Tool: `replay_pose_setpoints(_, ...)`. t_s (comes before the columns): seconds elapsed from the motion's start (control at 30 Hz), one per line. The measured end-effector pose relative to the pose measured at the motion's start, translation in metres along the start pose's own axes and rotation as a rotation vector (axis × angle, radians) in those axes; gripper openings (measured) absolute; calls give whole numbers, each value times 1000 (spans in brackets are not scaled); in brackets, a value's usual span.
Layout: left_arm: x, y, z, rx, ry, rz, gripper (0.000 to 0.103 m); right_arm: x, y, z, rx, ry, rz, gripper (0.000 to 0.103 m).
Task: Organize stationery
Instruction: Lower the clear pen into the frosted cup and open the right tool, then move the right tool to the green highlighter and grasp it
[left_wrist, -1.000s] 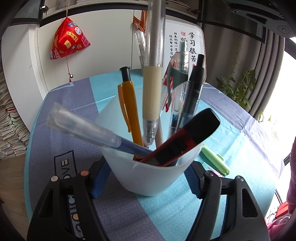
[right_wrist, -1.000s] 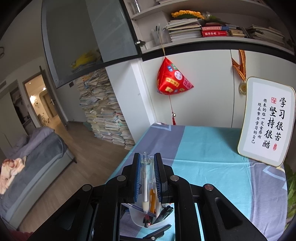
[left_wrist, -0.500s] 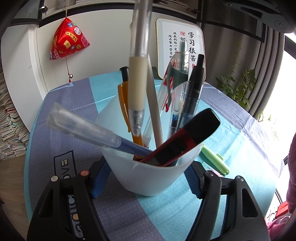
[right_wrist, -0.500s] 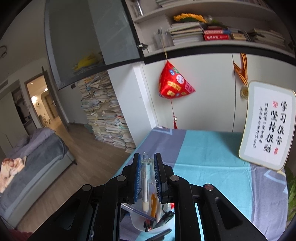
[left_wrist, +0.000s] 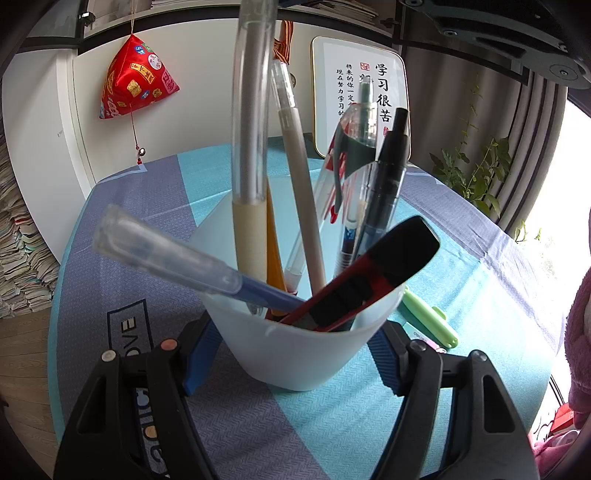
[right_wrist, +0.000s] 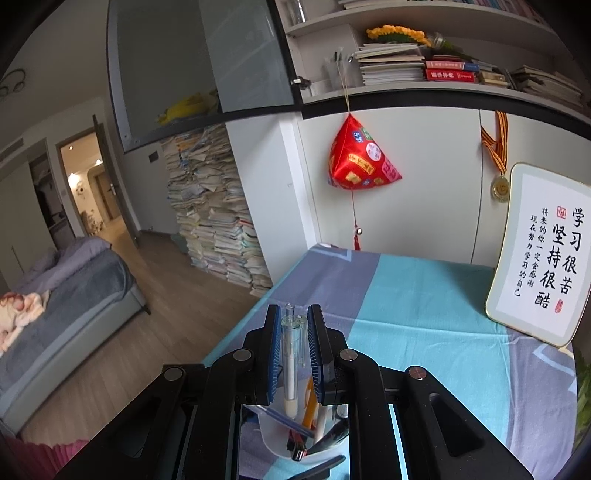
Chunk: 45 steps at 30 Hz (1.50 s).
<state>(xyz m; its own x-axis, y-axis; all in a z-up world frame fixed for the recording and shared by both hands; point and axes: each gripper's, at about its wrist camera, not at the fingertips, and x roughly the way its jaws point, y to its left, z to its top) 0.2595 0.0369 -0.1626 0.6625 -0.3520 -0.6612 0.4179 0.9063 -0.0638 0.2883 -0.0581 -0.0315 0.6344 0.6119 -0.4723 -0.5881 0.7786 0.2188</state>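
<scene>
My left gripper (left_wrist: 295, 347) is shut on a white plastic pen cup (left_wrist: 306, 354) that stands on the table. The cup holds several pens, a blue pen (left_wrist: 177, 262) and a red and black utility knife (left_wrist: 373, 277). My right gripper (right_wrist: 293, 325) is above the cup (right_wrist: 280, 443), shut on a clear pen with a beige grip (right_wrist: 290, 365). That pen hangs upright in the left wrist view (left_wrist: 251, 147), its tip down inside the cup.
A green highlighter (left_wrist: 428, 317) lies on the blue and teal tablecloth (left_wrist: 480, 295) right of the cup. A framed calligraphy board (right_wrist: 539, 258) stands at the back right. A red hanging ornament (right_wrist: 360, 158) and stacks of books (right_wrist: 214, 221) are behind the table.
The right gripper has lowered the clear pen, and its tip has gone down into the cup. The left gripper and cup have stayed in place.
</scene>
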Motion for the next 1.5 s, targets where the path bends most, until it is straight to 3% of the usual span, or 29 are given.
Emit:
replay_pose_setpoints(0.53, 0, 0, 0, 0, 0, 0, 72, 1, -7, -17, 57, 95, -4, 15)
replay_pose_setpoints(0.77, 0, 0, 0, 0, 0, 0, 72, -24, -17, -16, 102, 78, -10, 15)
replay_pose_setpoints(0.87, 0, 0, 0, 0, 1, 0, 72, -40, -21, -19, 101, 60, -53, 17)
replay_pose_setpoints(0.97, 0, 0, 0, 1, 1, 1, 72, -50, -32, -37, 118, 86, -115, 17)
replay_pose_setpoints(1.13, 0, 0, 0, 0, 1, 0, 72, -43, -61, -85, 216, 213, -206, 18)
replay_pose_setpoints(1.3, 0, 0, 0, 1, 1, 1, 72, -39, -75, -126, 290, 290, -217, 18)
replay_pose_setpoints(1.5, 0, 0, 0, 1, 1, 1, 72, -35, -68, -143, 257, 333, -208, 18)
